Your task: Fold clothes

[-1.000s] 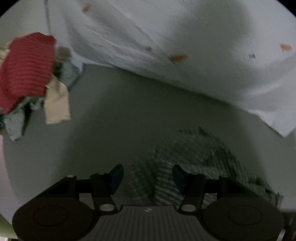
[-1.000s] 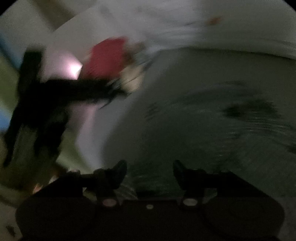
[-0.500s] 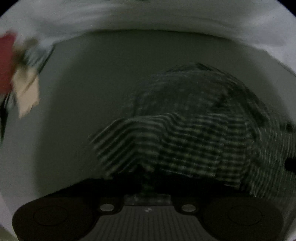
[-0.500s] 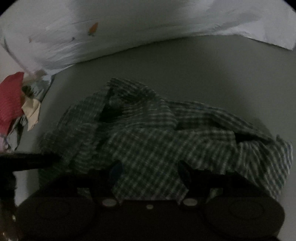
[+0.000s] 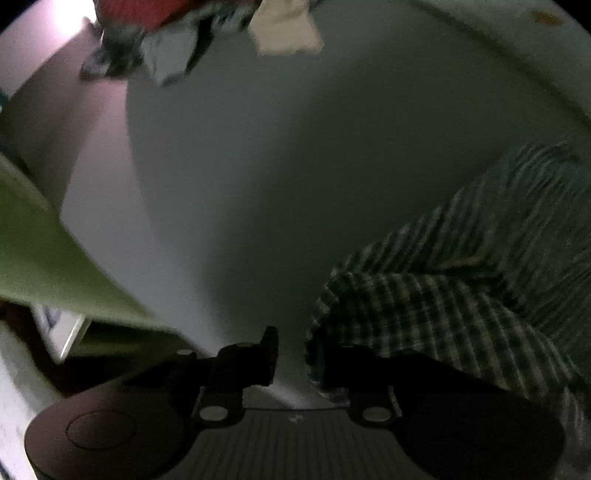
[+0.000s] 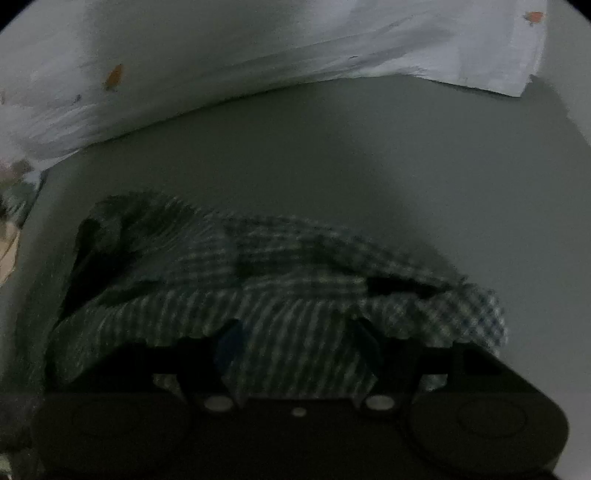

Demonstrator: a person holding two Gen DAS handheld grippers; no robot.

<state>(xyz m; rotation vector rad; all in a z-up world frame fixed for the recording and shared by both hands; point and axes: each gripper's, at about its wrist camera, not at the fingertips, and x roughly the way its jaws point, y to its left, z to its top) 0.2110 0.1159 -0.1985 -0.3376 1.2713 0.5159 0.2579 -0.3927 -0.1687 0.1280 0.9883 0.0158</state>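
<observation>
Clearly you've barely begun: the checked shirt (image 6: 280,280) lies crumpled on the grey surface (image 6: 332,155), no fold made. Your right gripper (image 6: 295,347) is spread wide over its near edge; your left gripper (image 5: 299,354) gapes beside it, holding nothing.

The dark green-and-white checked cotton shirt (image 5: 436,314) runs off the right and lower edges of the left wrist view, so its full outline cannot be read. It drapes over the right finger (image 5: 347,365) of the left hand-held gripper (image 5: 295,358) — whether that finger pinches any cloth cannot be told. At the far edge, a pile of red, grey and cream garments (image 5: 207,33) is motion-blurred and cropped. In the right wrist view, the shirt (image 6: 258,280) covers both fingertips of the right hand-held gripper (image 6: 295,339); folds are smeared and dim. The white printed sheet (image 6: 258,48) is cut off at the top.
</observation>
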